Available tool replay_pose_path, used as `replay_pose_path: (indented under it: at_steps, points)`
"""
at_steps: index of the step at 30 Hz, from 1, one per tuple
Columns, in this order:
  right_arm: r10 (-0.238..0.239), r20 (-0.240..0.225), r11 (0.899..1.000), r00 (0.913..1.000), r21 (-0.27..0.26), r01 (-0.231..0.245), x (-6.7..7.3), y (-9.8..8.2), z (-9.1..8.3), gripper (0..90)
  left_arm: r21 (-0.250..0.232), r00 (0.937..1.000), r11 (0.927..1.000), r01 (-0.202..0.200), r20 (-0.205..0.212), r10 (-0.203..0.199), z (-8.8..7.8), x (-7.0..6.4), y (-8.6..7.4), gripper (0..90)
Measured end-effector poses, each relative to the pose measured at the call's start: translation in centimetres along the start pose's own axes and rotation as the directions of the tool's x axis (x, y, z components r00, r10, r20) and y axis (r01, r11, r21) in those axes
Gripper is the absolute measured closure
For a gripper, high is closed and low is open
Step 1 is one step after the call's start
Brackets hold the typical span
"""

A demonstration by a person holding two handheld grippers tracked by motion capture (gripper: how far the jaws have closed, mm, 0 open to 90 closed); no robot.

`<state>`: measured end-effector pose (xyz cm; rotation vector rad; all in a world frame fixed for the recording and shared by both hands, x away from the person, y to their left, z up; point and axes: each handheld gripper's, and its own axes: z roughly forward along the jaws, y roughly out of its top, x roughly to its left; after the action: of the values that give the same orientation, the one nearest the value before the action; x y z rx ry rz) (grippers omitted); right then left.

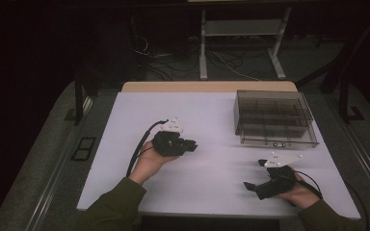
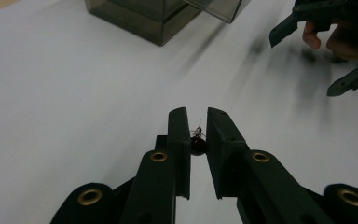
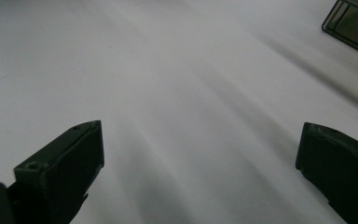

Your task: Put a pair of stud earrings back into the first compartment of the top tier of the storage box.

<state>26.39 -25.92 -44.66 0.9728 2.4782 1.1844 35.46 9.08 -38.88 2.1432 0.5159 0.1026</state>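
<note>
The left hand-held gripper (image 2: 198, 122), above the middle of the tabletop (image 1: 212, 115), clenched a small dark bead (image 2: 197, 144); the right hand-held gripper (image 1: 253, 174) gaped released near the right front corner.

Two black grippers, one per hand. Left gripper (image 1: 189, 144): blocky black body, white three-cornered plate on top, black cable looping back from the rear. Right gripper (image 1: 253, 174): same build, same plate, cable trailing behind. Brass-ringed screw holes along the black jaw arms. Olive-green sleeves (image 1: 114, 202) down to the wrists.
</note>
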Motion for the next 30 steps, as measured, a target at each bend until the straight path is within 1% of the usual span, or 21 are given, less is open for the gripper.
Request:
replay_pose_path:
  at_steps: [2,3,6,7,9,11,16,22,24,30]
  points:
    - [-0.01,0.004,1.0,0.9999,-0.005,0.01,-0.1,0.0,0.0,0.4,0.0,1.0,1.0,-0.004,0.004,0.004,0.3,-0.1,0.4,79.0]
    - [0.001,0.001,1.0,1.0,0.002,-0.001,0.0,0.0,0.0,0.4,0.001,0.9999,1.0,-0.008,0.009,0.008,0.4,-0.2,0.5,79.0]
    - [-0.001,0.002,1.0,1.0,0.002,0.001,0.0,0.0,0.0,0.4,-0.006,0.9998,0.9999,-0.01,0.017,0.01,0.8,-0.3,1.1,79.0]
    - [0.006,0.0,1.0,1.0,0.007,-0.006,0.1,0.0,0.0,0.4,-0.011,0.9998,0.9999,-0.01,0.019,0.01,0.9,-0.4,1.3,79.0]
    - [-0.001,0.005,1.0,1.0,0.003,0.001,0.1,0.0,0.0,0.5,-0.016,0.9995,0.9997,-0.021,0.024,0.021,1.2,-0.5,1.7,79.0]
    - [0.0,0.005,1.0,1.0,0.003,0.0,0.0,0.0,0.0,0.4,-0.025,0.9993,0.9994,-0.022,0.031,0.023,1.5,-0.6,2.2,79.0]
    - [0.001,0.004,1.0,1.0,0.003,-0.001,0.0,0.0,0.0,0.4,-0.029,0.9981,0.9988,-0.038,0.046,0.04,2.3,-0.9,3.1,79.0]
    - [0.003,0.004,1.0,1.0,0.0,-0.003,0.0,0.0,-0.1,0.4,-0.037,0.9973,0.9985,-0.042,0.059,0.044,3.2,-1.0,4.0,78.8]
    - [0.004,0.004,1.0,1.0,0.001,-0.004,0.0,0.0,-0.1,0.4,-0.039,0.9965,0.9979,-0.051,0.064,0.053,3.5,-1.0,4.4,78.8]
    - [0.002,-0.001,1.0,1.0,0.004,-0.002,0.0,0.0,0.0,0.4,-0.052,0.9947,0.9968,-0.061,0.08,0.065,4.6,-1.2,5.8,78.8]
